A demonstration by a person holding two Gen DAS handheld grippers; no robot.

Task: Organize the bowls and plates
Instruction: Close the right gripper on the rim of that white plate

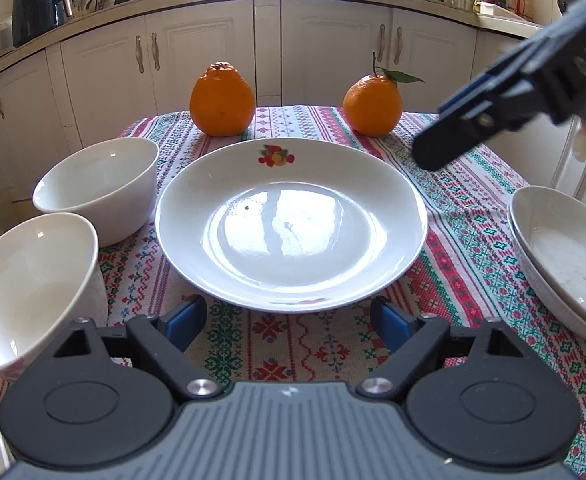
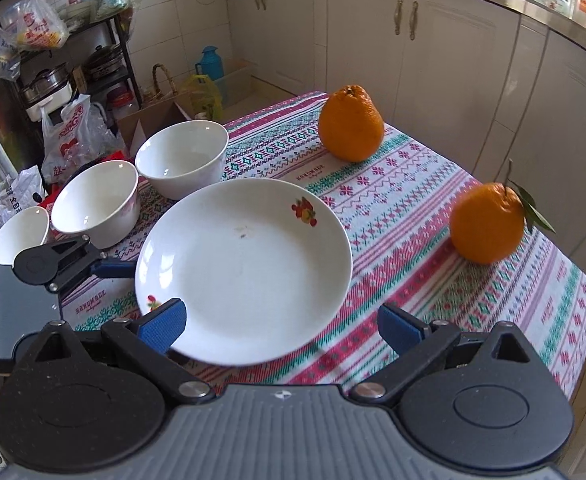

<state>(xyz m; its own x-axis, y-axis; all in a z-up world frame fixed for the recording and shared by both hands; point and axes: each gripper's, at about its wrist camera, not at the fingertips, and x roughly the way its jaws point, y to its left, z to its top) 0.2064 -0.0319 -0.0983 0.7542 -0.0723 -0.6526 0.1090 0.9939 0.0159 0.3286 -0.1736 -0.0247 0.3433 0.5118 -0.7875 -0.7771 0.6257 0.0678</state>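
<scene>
A white plate point(image 1: 291, 224) with a fruit print lies in the middle of the patterned tablecloth point(image 1: 253, 344). My left gripper point(image 1: 289, 320) stands open just short of its near rim. In the right wrist view the same plate point(image 2: 245, 268) reaches in between the fingers of my open right gripper point(image 2: 281, 324); the left pad overlaps the rim and the right pad is apart from it. Three white bowls point(image 2: 183, 156) point(image 2: 95, 200) point(image 2: 19, 232) stand in a row left of the plate. A stack of plates point(image 1: 565, 256) sits at the right table edge.
Two oranges point(image 1: 221, 100) point(image 1: 373, 106) stand on the cloth beyond the plate. My right gripper's fingers point(image 1: 449, 144) hang above the table's far right. Kitchen cabinets point(image 1: 213, 52) run behind the table. Bags, boxes and a rack point(image 2: 73, 80) crowd the floor past the bowls.
</scene>
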